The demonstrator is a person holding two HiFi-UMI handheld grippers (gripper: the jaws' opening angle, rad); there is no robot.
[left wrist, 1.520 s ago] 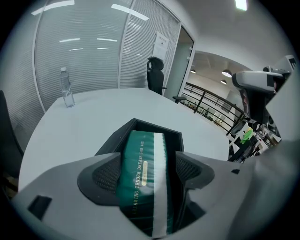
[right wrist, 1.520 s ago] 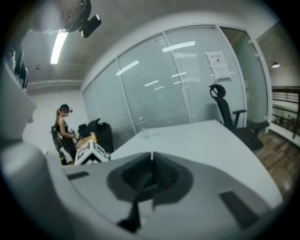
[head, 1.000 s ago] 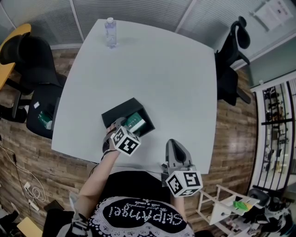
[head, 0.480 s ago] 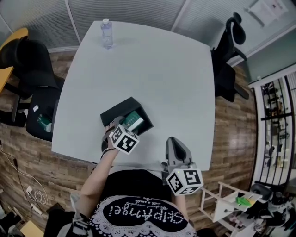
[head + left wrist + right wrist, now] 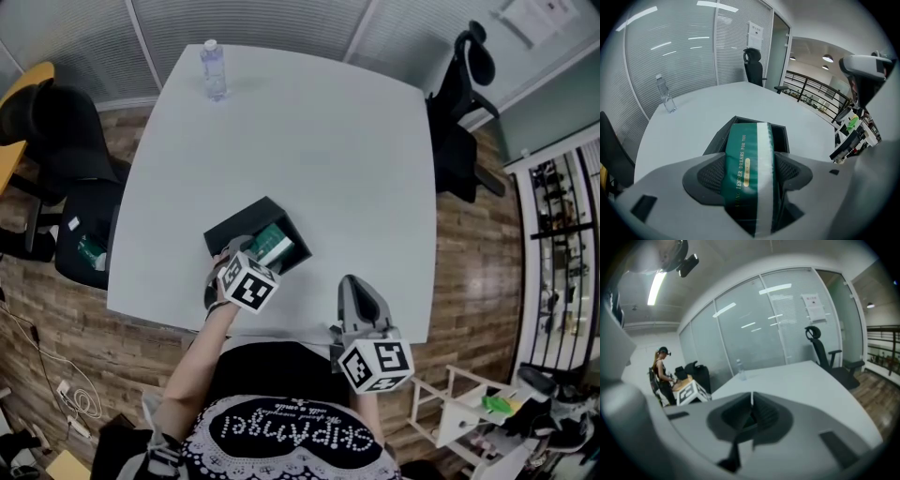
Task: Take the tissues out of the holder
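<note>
Tissues in a green wrapped pack (image 5: 746, 159) sit in the black open-topped holder (image 5: 232, 229), which rests near the front edge of the white table (image 5: 309, 141). The pack's far end lies inside the holder, and its near end reaches back between the jaws of the left gripper (image 5: 247, 253).

In the left gripper view the jaws stand wide, and they have just been closing in on the pack. Both ribbed pads (image 5: 711, 176) now lie against its long sides, pinching it. The gripper tilts steeply down into the holder from the near side. Its marker cube (image 5: 248, 284) faces up towards the head camera. The person's left forearm (image 5: 192, 366) runs up from the lower left, bent at the wrist where the hand wraps the handle.

The right gripper (image 5: 357, 292) is well apart from the holder, to its right, over the table's near edge. It points ahead across the table, only slightly downward. Its jaws are pressed together with nothing between them, and the right gripper view shows just a thin seam where the pads meet.

A clear water bottle (image 5: 213, 68) stands upright at the far left corner of the table. A black office chair (image 5: 459, 103) stands off the table's right side, and another (image 5: 56, 122) is on the left.
</note>
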